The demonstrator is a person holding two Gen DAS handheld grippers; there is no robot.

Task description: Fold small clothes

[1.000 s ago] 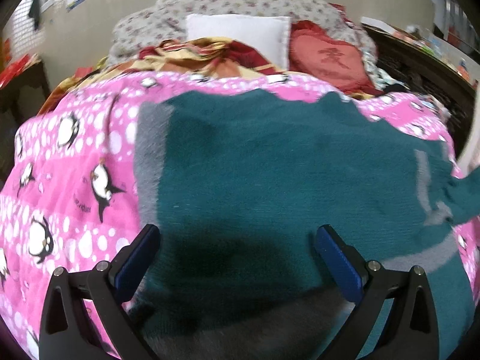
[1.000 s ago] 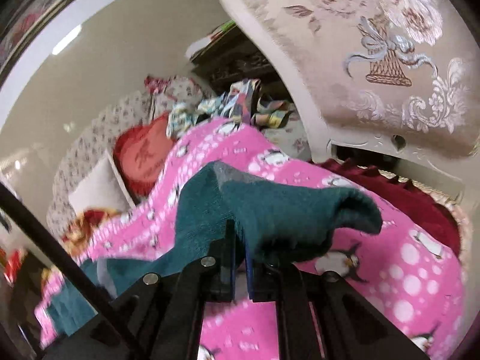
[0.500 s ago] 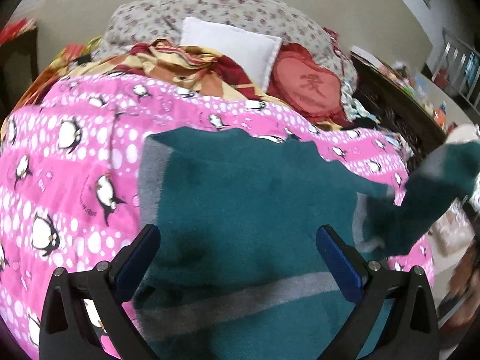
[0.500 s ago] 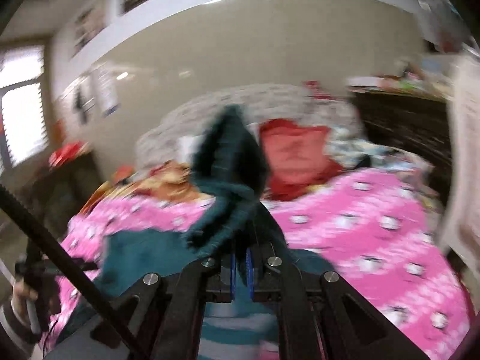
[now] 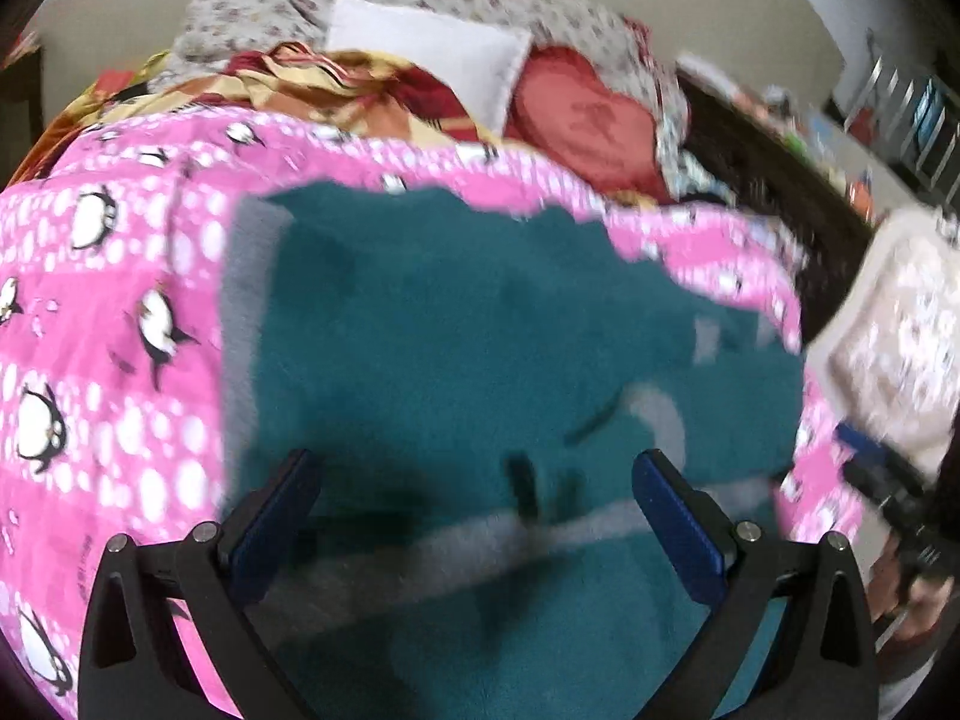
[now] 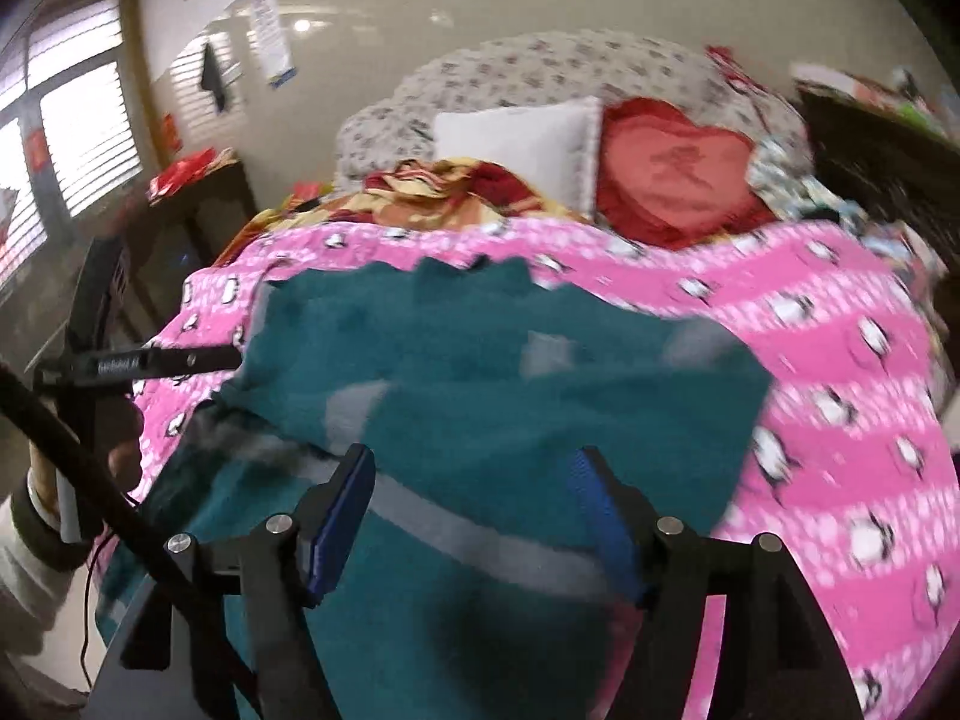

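Observation:
A small teal sweater [image 5: 456, 360] with grey stripes lies spread on the pink penguin blanket [image 5: 108, 312]. Its right sleeve is folded across the body, seen in the right wrist view [image 6: 540, 384]. My left gripper [image 5: 474, 480] is open and empty, hovering over the sweater's lower part. My right gripper [image 6: 471, 480] is open and empty, just above the folded sleeve. The left gripper also shows at the left of the right wrist view [image 6: 150, 360], and the right gripper at the right edge of the left wrist view [image 5: 882, 474].
The blanket [image 6: 840, 396] covers a bed. At its head lie a white pillow [image 6: 516, 138], a red heart cushion [image 6: 678, 174] and a crumpled yellow-red cloth [image 6: 444, 180]. Dark furniture [image 6: 888, 156] stands to the right, a floral-upholstered chair [image 5: 900, 324] beside the bed.
My right gripper has opened and let go of the sleeve, which now lies folded across the sweater. The left gripper stays open over the sweater.

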